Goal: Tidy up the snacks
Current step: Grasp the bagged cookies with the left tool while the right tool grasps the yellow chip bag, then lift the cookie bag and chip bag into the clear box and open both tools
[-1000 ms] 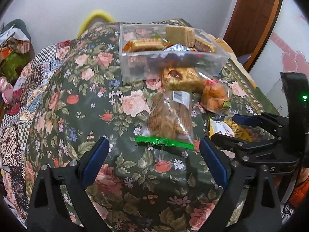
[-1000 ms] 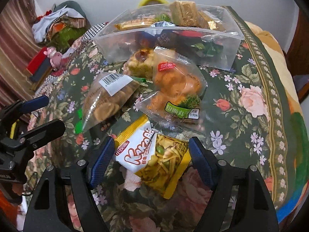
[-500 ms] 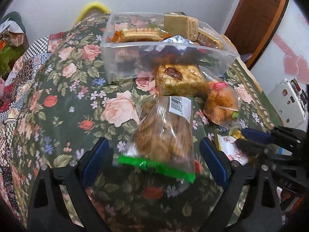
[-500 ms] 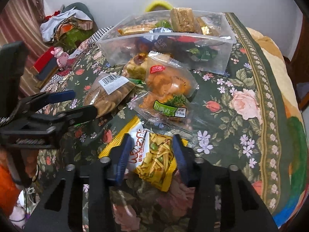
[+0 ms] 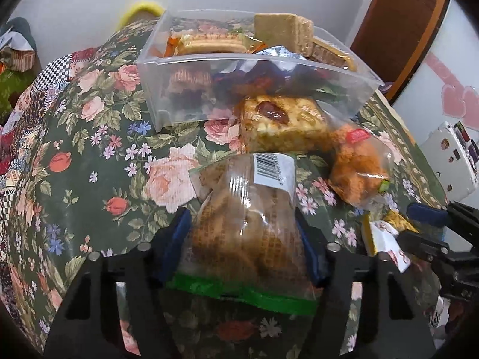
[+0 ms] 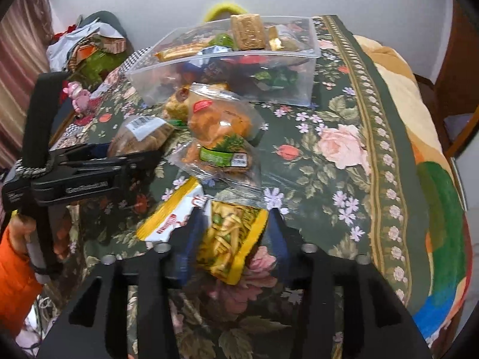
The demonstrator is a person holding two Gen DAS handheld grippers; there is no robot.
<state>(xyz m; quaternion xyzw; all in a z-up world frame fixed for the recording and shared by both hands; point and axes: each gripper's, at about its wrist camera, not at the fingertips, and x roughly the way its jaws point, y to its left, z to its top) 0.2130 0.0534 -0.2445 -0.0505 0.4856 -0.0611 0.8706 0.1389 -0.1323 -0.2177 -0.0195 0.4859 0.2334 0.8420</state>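
Since the earlier frame, both pairs of fingers are closed in from wide apart: the left gripper [image 5: 242, 239] is now clamped on the cookie bag [image 5: 248, 224], the right gripper [image 6: 230, 239] on the yellow snack packet [image 6: 230, 239]. Both packs are kept on the floral bedspread [image 6: 344, 149], short of the clear snack bin [image 5: 254, 89], with the orange snack bag [image 6: 221, 125] between.

A lived-in home room. A floral cloth [image 6: 338, 149] covers the surface. Piled clothes [image 6: 86, 48] and a wooden door [image 5: 401, 24] stand nearby.
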